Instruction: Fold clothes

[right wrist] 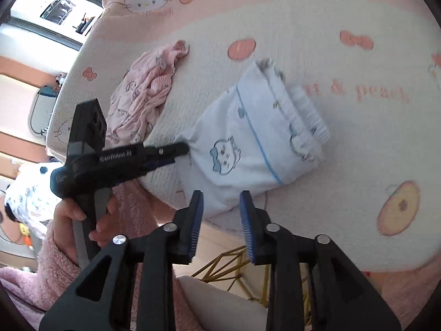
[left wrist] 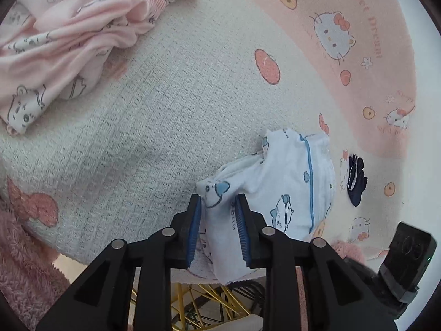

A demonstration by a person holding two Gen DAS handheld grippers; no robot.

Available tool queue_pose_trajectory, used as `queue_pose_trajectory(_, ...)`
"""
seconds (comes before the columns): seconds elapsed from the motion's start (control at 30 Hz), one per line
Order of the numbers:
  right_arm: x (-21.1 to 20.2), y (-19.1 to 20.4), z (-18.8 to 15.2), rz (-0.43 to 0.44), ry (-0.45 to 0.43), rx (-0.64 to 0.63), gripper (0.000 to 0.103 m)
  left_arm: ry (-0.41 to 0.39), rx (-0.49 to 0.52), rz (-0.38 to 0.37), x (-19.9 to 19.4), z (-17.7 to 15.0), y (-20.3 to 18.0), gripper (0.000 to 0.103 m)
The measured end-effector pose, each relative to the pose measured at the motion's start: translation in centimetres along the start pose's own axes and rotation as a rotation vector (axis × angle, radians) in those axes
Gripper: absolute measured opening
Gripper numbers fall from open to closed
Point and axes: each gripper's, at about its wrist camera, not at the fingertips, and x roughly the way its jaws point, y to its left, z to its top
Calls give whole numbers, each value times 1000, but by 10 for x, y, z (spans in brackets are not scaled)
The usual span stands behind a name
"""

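Left gripper (left wrist: 219,207): jaws parted, a corner of the white garment (left wrist: 278,190) between them; whether the pads press it cannot be told. Right gripper (right wrist: 222,204): spread, nothing pinched, just off the garment's near edge. The garment lies folded at the near edge of a table under a pink cat-print cloth (left wrist: 358,63). No containers visible. Beyond, a crumpled pink garment (left wrist: 69,41). Only the right view shows the hand (right wrist: 69,218) and fuzzy pink sleeve (right wrist: 52,262).

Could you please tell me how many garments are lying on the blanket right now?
2: white printed shorts at the blanket's near edge, between the left gripper's jaws, and a crumpled pink garment further left. Others may lie outside the views.
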Motion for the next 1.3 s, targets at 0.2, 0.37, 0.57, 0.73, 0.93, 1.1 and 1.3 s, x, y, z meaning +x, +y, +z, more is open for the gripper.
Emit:
queue_pose_trajectory(0.2,5,-23,40,-129,-17,11,73,43,58,27,11,-16,-4,39)
queue_pose_trajectory(0.37,47,-34,47,-115,78,-36,68,16,142,47,11,-14,-16,29)
queue_pose_trajectory(0.57,23,-23,9,-21,68,57,46,-26,184,58,-7,14,-21,21)
queue_pose_trajectory(0.73,7,-21,-13,-118,28,52,47,-16,228,108,-12,37,-27,21)
queue_pose_trajectory(0.93,-30,-14,8,-207,-146,15,52,-99,419,83,-34,20,-52,21)
queue_pose_trajectory(1.1,7,27,28,-212,-58,-221,51,-21,495,128,2,-3,-67,21)
queue_pose_trajectory(1.3,43,0,30,-260,19,-235,55,26,414,214,17,3,-45,19)
